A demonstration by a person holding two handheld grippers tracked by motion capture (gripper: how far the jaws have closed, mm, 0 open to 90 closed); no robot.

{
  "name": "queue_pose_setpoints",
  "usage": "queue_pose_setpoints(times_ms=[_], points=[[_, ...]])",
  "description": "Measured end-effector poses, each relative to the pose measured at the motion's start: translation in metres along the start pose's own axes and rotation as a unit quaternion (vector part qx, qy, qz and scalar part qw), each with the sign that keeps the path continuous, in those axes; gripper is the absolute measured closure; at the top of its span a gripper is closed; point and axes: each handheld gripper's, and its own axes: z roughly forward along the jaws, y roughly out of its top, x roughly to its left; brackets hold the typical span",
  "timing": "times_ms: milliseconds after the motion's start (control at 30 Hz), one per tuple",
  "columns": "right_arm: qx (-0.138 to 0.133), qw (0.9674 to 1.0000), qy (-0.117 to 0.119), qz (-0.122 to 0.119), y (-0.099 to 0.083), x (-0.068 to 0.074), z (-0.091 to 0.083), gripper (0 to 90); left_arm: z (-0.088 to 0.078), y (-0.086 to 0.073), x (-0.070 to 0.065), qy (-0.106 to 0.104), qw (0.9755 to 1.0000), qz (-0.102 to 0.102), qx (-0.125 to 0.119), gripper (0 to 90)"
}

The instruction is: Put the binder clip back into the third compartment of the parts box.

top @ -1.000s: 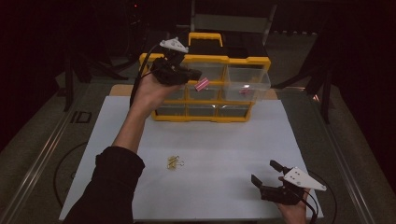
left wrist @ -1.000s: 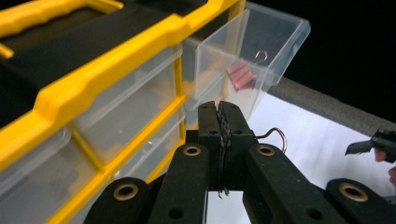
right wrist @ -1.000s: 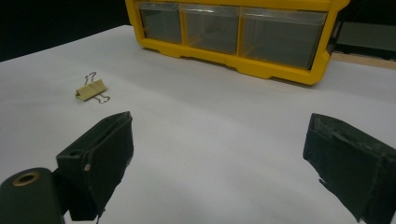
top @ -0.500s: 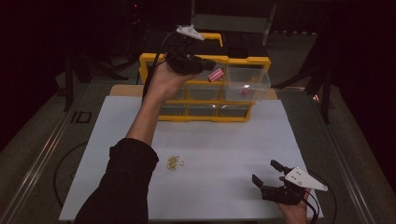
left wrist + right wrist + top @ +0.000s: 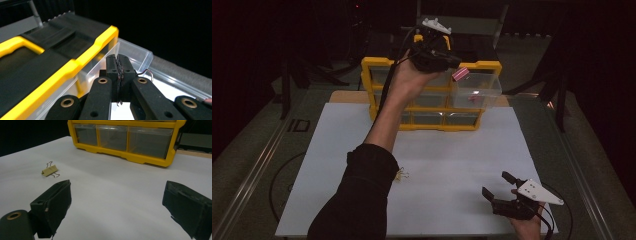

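One yellow drawer organiser (image 5: 387, 67), far centre. Two binder clips: pink (image 5: 460, 74), clamped in left gripper (image 5: 456, 64); gold (image 5: 50, 170), near left. Right gripper (image 5: 501, 186): wide open, empty. No legible writing.

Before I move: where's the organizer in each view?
High view: organizer at top centre, at the far edge of the white sheet.
Left gripper view: its black and yellow lid crosses the left half.
Right gripper view: its bottom row runs along the top edge.
Shared landmark: the yellow frame around clear drawers.
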Motion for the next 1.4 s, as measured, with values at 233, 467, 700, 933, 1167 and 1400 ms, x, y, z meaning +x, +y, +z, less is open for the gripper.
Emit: queue_pose_setpoints(times_ms=[233, 467, 700, 933, 1167, 1400], points=[[-0.003, 1.0000, 0.000, 0.000, 0.000, -0.001, -0.001, 8.3, 0.018, 0.001, -0.004, 0.000, 0.9997, -0.023, -0.004, 56.0], [-0.004, 1.0000, -0.001, 0.003, 0.000, -0.001, -0.002, 8.3, 0.015, -0.011, 0.006, 0.046, 0.9980, -0.043, 0.006, 10.7], [-0.003, 1.0000, -0.002, 0.001, 0.000, -0.001, -0.003, 8.3, 0.002, -0.041, 0.017, 0.081, 0.9952, -0.042, 0.036, 3.0], [-0.002, 1.0000, -0.004, 0.001, 0.000, 0.000, -0.002, 8.3, -0.018, -0.078, 0.016, 0.092, 0.9947, -0.035, 0.027, 4.9], [0.002, 1.0000, -0.002, -0.003, 0.000, 0.002, 0.000, 8.3, -0.035, -0.118, 0.011, 0.095, 0.9946, -0.035, 0.021, 6.3], [0.002, 1.0000, -0.003, -0.003, 0.000, 0.002, 0.000, 8.3, -0.039, -0.154, -0.001, 0.127, 0.9907, -0.013, 0.047, 6.9]])
